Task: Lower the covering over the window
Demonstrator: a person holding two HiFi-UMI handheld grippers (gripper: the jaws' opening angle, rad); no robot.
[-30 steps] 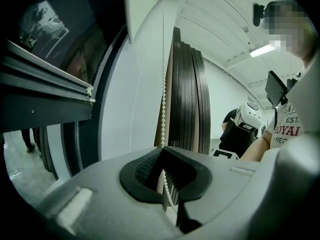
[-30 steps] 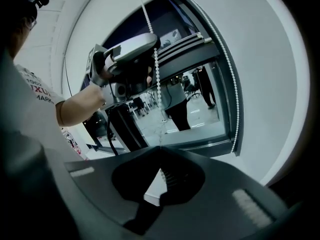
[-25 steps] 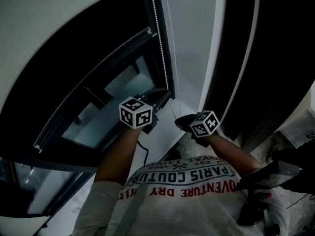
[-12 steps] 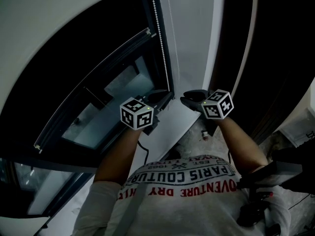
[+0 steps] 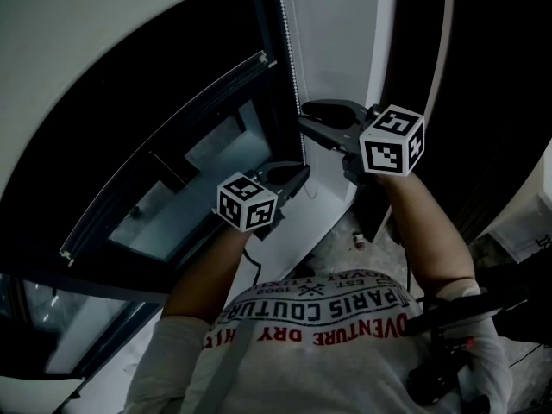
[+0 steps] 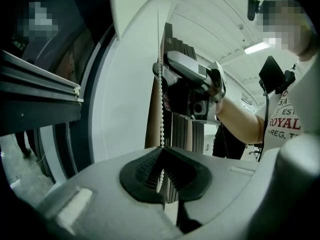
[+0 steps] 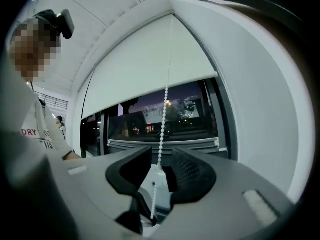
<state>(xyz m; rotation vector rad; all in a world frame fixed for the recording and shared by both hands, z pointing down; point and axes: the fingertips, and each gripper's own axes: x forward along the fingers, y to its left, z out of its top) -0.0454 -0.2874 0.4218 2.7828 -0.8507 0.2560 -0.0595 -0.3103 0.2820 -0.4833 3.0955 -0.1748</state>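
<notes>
Regrip in progress

The left gripper's (image 6: 161,156) jaws are closed tight on the bead chain (image 6: 161,109), holding the roller blind (image 7: 135,79) partway down the window (image 7: 187,109). The right gripper (image 7: 161,164), higher up, has just been opening its jaws; the chain hangs untouched between them, probably lined up for a fresh grip.

From the head, steeply down over the person's shirt (image 5: 319,326) onto the left gripper (image 5: 296,176) and the right gripper (image 5: 304,116), both near, with the bead chain (image 5: 288,50) and the window (image 5: 194,175) beyond. From the left gripper, close along its clamped jaws and up the same chain toward the ceiling (image 6: 220,24), catching the right gripper higher up. From the right gripper, level past jaws just opened around the chain, straight at the window and the blind (image 7: 145,69) above it; shared by all three, the chain.
</notes>
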